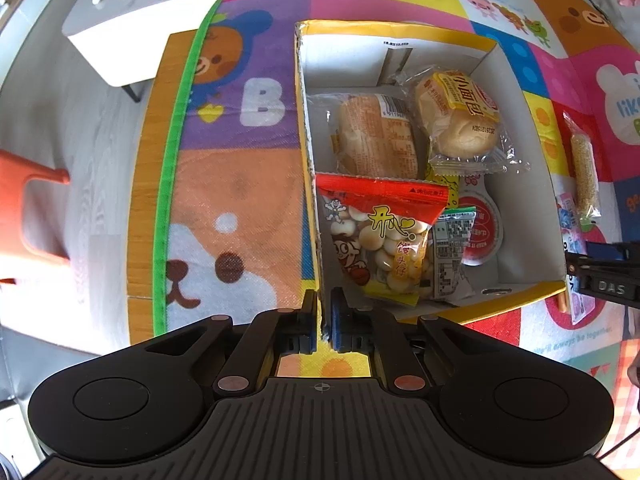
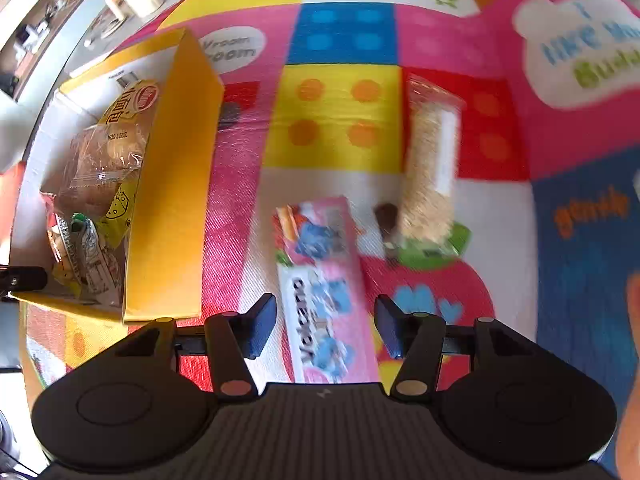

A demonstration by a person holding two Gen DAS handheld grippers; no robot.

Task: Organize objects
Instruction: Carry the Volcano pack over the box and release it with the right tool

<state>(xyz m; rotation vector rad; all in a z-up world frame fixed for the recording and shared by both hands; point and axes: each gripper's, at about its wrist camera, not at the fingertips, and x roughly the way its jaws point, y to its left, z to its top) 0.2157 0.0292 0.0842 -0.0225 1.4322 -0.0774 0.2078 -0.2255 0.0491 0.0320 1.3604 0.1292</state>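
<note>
Honestly the biggest risk right now is on the right side. The right gripper (image 2: 325,326) has its fingers spread wide, straddling the near end of the long pink snack box with blue cartoon print (image 2: 326,292), which lies flat on the colourful patchwork play mat (image 2: 340,120). The box runs roughly lengthwise along the fingers, so a squeeze would catch it across its narrow width near one end. My guess is that if it gets picked up that far from the middle, the far end droops or the whole thing twists out. That view is also blurry, so I wouldn't trust the alignment much.

Just beyond it sits the clear-wrapped beige grain bar (image 2: 428,172), near the pink box's far end, so a sloppy approach could nudge it.

The left gripper (image 1: 322,316) is clamped on the near corner wall of the yellow cardboard box with white interior (image 1: 536,216). The box already holds two wrapped bread buns, a red bag of round biscuits (image 1: 380,240) and other packets. It looks pretty full at the near end, so dropping a long box in could leave it perched on top or sticking over the rim. If the left grip slips, the yellow box might shift.
</note>
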